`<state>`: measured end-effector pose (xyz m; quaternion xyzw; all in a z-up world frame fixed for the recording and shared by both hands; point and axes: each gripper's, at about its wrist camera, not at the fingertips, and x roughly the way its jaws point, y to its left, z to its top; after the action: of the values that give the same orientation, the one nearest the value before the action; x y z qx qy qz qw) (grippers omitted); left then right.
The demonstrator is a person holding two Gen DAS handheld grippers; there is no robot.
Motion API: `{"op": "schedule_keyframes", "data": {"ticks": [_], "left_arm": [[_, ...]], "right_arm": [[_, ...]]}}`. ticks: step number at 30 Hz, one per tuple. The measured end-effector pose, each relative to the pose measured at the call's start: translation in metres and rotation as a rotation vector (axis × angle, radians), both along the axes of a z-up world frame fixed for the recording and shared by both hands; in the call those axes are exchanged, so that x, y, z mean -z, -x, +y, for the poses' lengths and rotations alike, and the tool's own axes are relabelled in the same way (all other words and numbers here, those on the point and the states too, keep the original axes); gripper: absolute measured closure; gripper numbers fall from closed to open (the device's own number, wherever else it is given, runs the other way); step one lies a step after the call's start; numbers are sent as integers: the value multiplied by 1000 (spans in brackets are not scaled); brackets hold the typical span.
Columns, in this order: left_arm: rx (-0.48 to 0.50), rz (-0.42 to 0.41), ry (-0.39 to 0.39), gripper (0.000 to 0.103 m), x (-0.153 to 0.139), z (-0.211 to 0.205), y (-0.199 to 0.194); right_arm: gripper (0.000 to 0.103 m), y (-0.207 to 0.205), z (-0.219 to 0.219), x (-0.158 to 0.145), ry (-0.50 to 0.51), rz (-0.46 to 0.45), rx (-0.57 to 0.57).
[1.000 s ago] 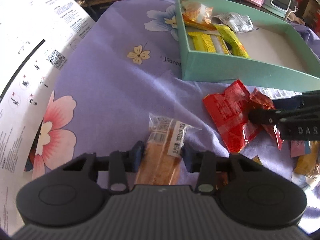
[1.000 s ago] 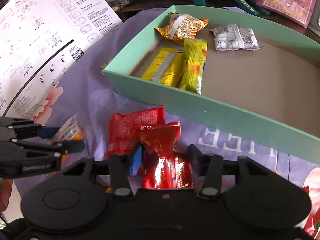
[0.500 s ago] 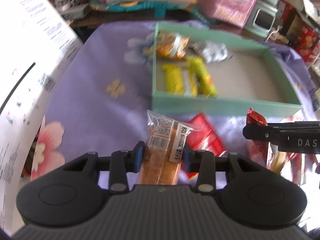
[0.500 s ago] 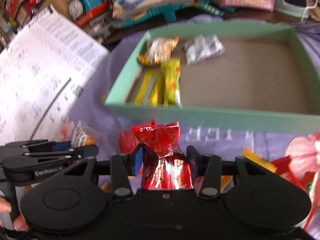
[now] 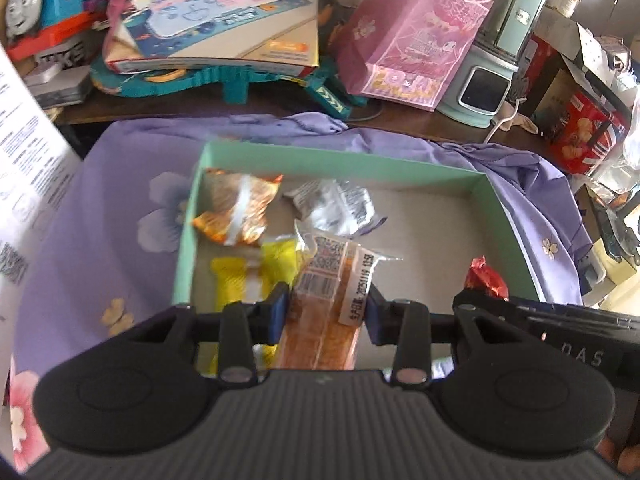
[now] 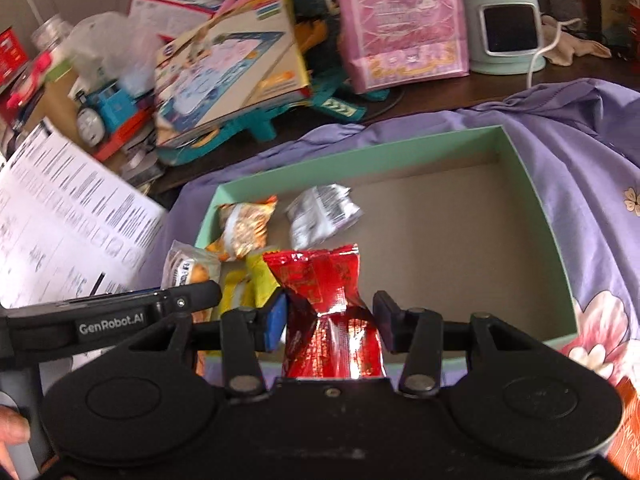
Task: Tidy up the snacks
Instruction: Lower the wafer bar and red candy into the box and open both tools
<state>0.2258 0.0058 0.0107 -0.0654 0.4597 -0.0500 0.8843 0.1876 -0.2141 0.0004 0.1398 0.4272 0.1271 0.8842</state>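
My left gripper [image 5: 323,312] is shut on a clear-wrapped orange pastry [image 5: 332,300] and holds it above the near left part of the green box [image 5: 340,162]. My right gripper [image 6: 330,316] is shut on a red foil snack packet [image 6: 328,304], held above the box's near wall [image 6: 440,364]. Inside the box lie an orange packet [image 5: 236,210], a silver packet [image 5: 336,206] and yellow packets [image 5: 244,280]. The left gripper and its pastry [image 6: 188,272] show at the left of the right wrist view; the red packet [image 5: 484,280] shows at the right of the left wrist view.
The box sits on a purple flowered cloth [image 5: 112,216]. A white instruction sheet [image 6: 60,232] stands at the left. Toy boxes [image 5: 224,12], a pink bag [image 5: 412,36] and a mint appliance [image 5: 492,60] crowd the table behind. An orange snack [image 6: 626,428] lies at the right.
Both grippers have lifted their snacks off the cloth and carried them forward over the green box. The pastry and the red packet stay gripped.
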Motion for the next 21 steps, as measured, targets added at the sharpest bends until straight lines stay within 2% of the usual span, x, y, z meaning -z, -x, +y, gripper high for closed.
{"op": "schedule_keyframes", "data": {"ticks": [6, 10, 11, 13, 14, 15, 21], "left_arm": [[14, 29, -19, 65, 19, -17, -25], [-21, 40, -28, 63, 31, -20, -40], [-36, 39, -34, 58, 32, -19, -42], [-60, 32, -45, 28, 32, -17, -45], [-69, 21, -55, 24, 31, -16, -44], [-73, 11, -68, 20, 30, -16, -44], [-68, -5, -100, 12, 23, -14, -31]], "right_arm": [[58, -24, -9, 20, -21, 40, 45], [54, -33, -14, 30, -47, 63, 67], [53, -35, -16, 32, -63, 71, 81], [43, -34, -19, 33, -80, 78, 93], [33, -33, -21, 33, -81, 73, 101], [27, -32, -22, 33, -76, 66, 108], [14, -19, -24, 27, -65, 49, 120]]}}
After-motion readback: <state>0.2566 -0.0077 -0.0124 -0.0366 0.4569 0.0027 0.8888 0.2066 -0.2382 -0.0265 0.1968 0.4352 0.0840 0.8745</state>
